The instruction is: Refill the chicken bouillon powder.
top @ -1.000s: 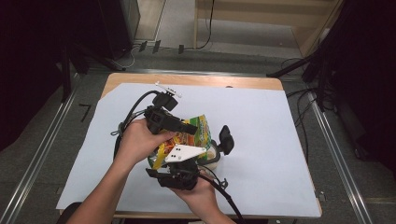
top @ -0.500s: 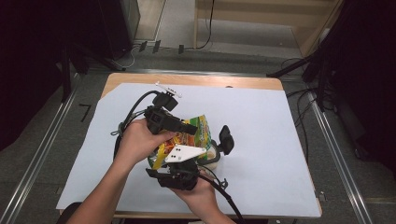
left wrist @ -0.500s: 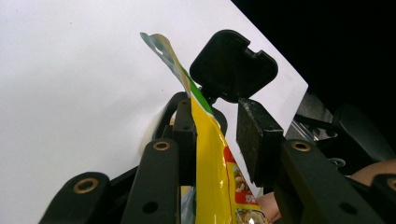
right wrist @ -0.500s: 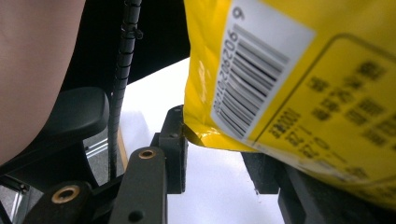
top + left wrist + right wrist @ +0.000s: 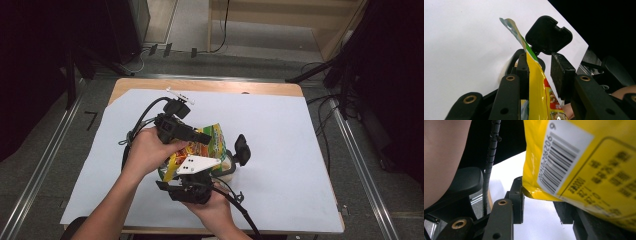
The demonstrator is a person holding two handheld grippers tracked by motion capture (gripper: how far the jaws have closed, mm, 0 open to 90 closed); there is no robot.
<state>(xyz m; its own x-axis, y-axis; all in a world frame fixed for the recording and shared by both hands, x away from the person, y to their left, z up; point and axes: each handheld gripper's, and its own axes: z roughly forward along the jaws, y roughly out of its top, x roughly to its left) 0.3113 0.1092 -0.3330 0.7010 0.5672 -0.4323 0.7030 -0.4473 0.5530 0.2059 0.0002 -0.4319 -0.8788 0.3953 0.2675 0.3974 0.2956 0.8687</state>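
Note:
A yellow snack bag (image 5: 212,139) with a green top edge is held up over the white sheet between both grippers. My left gripper (image 5: 205,136) reaches in from the left; in the left gripper view its jaws (image 5: 540,72) grip the bag (image 5: 536,85) edge-on, with the left pad flat against it. My right gripper (image 5: 196,172) comes from below, and its jaws (image 5: 540,195) hold the bag's bottom corner (image 5: 584,157) beside the barcode. A pale round container (image 5: 229,167) with its black flip lid (image 5: 242,149) standing open sits just right of the bag, lid (image 5: 549,35) beyond the bag's tip.
The white sheet (image 5: 280,130) covers a wooden table (image 5: 200,86), with bare sheet to the right and far side. Black cables (image 5: 142,117) trail from the left gripper. Metal rails (image 5: 45,165) run along both table sides, and dark equipment stands around.

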